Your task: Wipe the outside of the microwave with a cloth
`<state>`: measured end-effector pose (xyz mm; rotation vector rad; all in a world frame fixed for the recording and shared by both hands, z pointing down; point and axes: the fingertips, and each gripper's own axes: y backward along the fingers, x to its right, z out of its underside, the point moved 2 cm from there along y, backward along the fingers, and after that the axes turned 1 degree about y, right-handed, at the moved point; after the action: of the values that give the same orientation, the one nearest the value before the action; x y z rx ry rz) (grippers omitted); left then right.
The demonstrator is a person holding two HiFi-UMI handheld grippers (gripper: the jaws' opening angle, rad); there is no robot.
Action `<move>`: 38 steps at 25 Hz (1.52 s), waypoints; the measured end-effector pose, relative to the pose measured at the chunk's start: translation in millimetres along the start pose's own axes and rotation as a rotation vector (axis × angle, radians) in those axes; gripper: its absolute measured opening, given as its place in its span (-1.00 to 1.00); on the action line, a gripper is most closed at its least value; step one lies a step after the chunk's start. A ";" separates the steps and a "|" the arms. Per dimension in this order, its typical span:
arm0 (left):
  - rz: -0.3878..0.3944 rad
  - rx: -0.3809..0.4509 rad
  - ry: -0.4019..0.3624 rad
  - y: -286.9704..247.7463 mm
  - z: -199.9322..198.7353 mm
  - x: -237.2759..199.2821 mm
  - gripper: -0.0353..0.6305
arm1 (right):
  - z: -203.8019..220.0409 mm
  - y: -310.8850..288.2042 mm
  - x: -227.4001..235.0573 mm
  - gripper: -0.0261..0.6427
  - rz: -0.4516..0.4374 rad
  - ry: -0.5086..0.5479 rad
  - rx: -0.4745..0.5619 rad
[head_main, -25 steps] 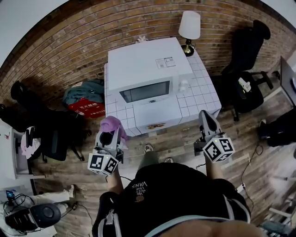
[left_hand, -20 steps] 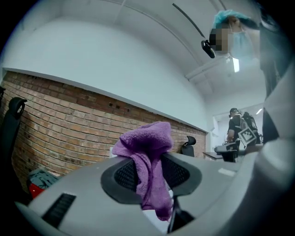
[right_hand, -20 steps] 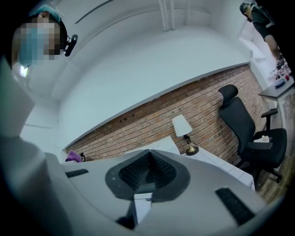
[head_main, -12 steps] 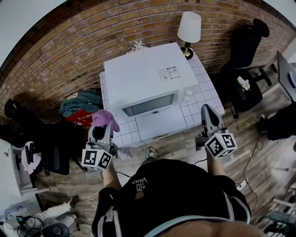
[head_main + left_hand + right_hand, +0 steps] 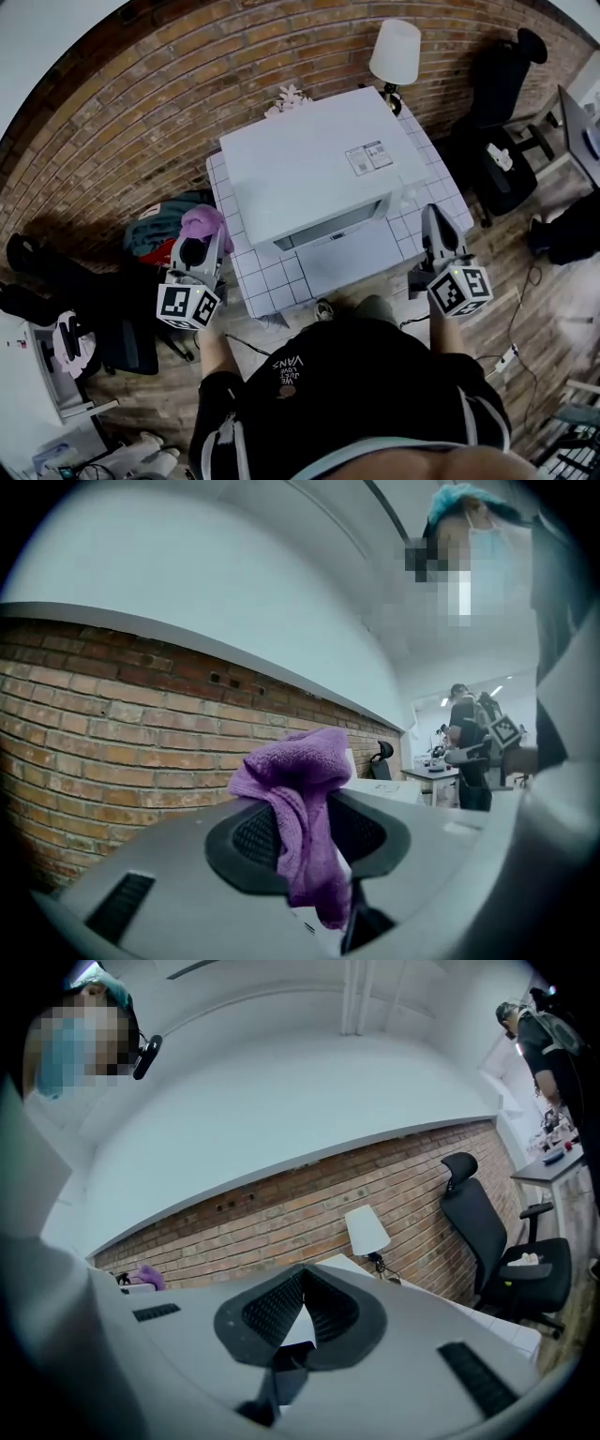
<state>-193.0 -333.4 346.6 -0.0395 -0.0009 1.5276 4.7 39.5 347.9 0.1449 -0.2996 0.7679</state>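
A white microwave [image 5: 314, 173] sits on a white tiled table [image 5: 272, 277], its door facing me. My left gripper [image 5: 201, 241] is raised at the table's left side, shut on a purple cloth [image 5: 202, 223] that bunches above its jaws; in the left gripper view the purple cloth [image 5: 298, 803] hangs between the black pads. My right gripper [image 5: 434, 220] is held up at the table's right front, beside the microwave's right side, with its jaws closed together at the tips and nothing between them [image 5: 300, 1290].
A white table lamp [image 5: 395, 53] stands behind the microwave on the right. Black office chairs [image 5: 502, 103] are at the right, a dark chair [image 5: 112, 323] and a pile of clothes [image 5: 150, 225] at the left. A brick wall [image 5: 169, 103] runs behind.
Both grippers have risen and moved closer to the microwave, the left one with the cloth out to the table's left side. My view has shifted over the microwave's top.
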 end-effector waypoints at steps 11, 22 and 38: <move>0.020 -0.112 -0.144 -70.0 -3.3 -34.1 -0.51 | -7.1 -38.3 18.8 -0.92 -0.024 0.007 -0.012; 0.031 -0.501 -0.435 -165.0 12.2 -67.5 -0.51 | -19.3 -80.1 46.7 -0.92 -0.100 -0.013 -0.053; 0.153 -1.086 -0.735 -235.5 52.2 -76.2 -0.51 | -27.3 -85.7 95.3 -0.92 -0.071 -0.060 -0.039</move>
<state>37.6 -418.1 406.8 -0.3417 -1.4303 1.4522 135.5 47.9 350.7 0.1413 -0.3643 0.6881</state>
